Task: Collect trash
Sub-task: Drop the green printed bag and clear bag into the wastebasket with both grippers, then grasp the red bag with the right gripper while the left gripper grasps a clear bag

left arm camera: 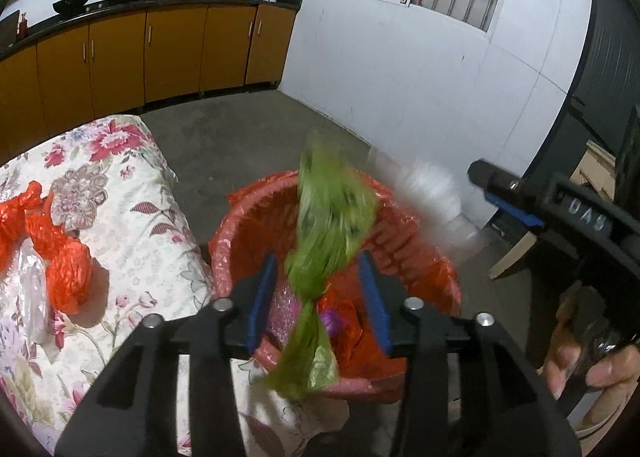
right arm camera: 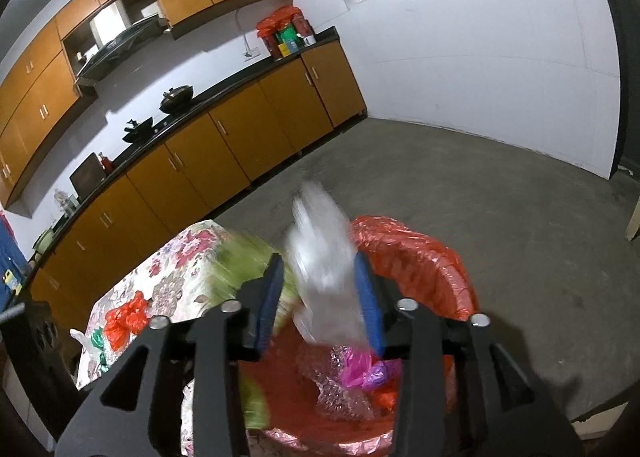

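Observation:
A bin lined with a red bag (left arm camera: 424, 257) stands beside the floral-covered table (left arm camera: 132, 225). My left gripper (left arm camera: 318, 297) is open above the bin; a blurred green plastic bag (left arm camera: 332, 225) hangs between its jaws without touching the pads. My right gripper (right arm camera: 320, 301) is open over the same bin (right arm camera: 432, 257); a blurred clear plastic bag (right arm camera: 324, 273) lies between its jaws, and it shows in the left wrist view (left arm camera: 432, 197). The bin holds bubble wrap (right arm camera: 340, 389), a pink bag (right arm camera: 360, 373) and red scraps.
Red bags (left arm camera: 60, 253) and clear plastic (left arm camera: 24, 289) lie on the table; the right wrist view shows them with a green piece (right arm camera: 120, 325). Orange cabinets (left arm camera: 160, 57) line the far wall. The concrete floor (right arm camera: 500, 197) lies beyond the bin.

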A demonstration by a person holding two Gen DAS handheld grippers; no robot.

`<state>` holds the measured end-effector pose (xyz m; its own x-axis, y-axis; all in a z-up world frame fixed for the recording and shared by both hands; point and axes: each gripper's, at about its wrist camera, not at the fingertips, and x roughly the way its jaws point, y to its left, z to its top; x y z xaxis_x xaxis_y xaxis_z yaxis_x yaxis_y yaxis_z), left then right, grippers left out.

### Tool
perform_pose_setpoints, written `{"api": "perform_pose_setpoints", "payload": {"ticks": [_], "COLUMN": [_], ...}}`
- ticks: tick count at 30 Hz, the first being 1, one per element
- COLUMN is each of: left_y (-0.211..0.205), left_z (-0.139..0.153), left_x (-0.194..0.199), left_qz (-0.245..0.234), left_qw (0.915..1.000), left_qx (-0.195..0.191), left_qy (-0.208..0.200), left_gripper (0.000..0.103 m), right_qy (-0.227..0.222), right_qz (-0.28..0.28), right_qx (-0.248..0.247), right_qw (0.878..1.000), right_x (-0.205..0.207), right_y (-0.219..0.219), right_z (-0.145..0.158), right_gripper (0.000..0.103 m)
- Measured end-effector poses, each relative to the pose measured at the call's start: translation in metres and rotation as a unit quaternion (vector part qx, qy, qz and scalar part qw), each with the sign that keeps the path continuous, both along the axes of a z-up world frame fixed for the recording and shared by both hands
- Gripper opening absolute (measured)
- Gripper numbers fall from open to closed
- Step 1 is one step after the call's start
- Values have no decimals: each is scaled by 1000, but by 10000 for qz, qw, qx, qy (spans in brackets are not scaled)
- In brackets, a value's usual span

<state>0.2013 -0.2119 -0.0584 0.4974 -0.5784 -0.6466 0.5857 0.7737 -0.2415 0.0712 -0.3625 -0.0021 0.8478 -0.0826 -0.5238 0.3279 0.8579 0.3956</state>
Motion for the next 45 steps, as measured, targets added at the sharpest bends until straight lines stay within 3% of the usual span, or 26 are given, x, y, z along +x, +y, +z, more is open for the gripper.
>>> {"api": "perform_pose_setpoints", "payload": {"ticks": [4, 7, 14, 23, 28, 33, 39, 45], "left_y": [14, 34, 102, 217, 279, 313, 330, 337], "left_z": [-5, -4, -2, -3, -6, -6, -9, -18], "left_x": [0, -3, -11, -11, -9, -14, -16, -15], "left_qz": [183, 490, 1388, 2702, 3358, 3698, 3818, 3821], "left_qw": [9998, 9984, 9875, 9564, 9352, 9232, 9190, 9198], "left_qx": [100, 224, 597, 960, 1038, 965, 928, 875], "left_qy": [-1, -178, -453, -550, -439, -393, -311, -188], "left_gripper": [49, 58, 65, 66, 66, 66, 67, 67], "right_qy": [35, 80, 146, 291, 475, 695, 1011, 1517], "right_qz": [-54, 9, 442, 1363, 2090, 2633, 2822, 2799], "right_qx": [-135, -333, -391, -506, -642, -606, -793, -964], "right_qw": [9999, 9994, 9981, 9889, 9746, 9603, 9507, 9430], "right_x": [-6, -7, 3, 32, 62, 99, 143, 168], "right_y": [2, 10, 38, 108, 163, 215, 259, 272], "right_z": [0, 1, 0, -1, -10, -23, -45, -76], "right_gripper": [47, 47, 48, 48, 48, 48, 48, 48]}}
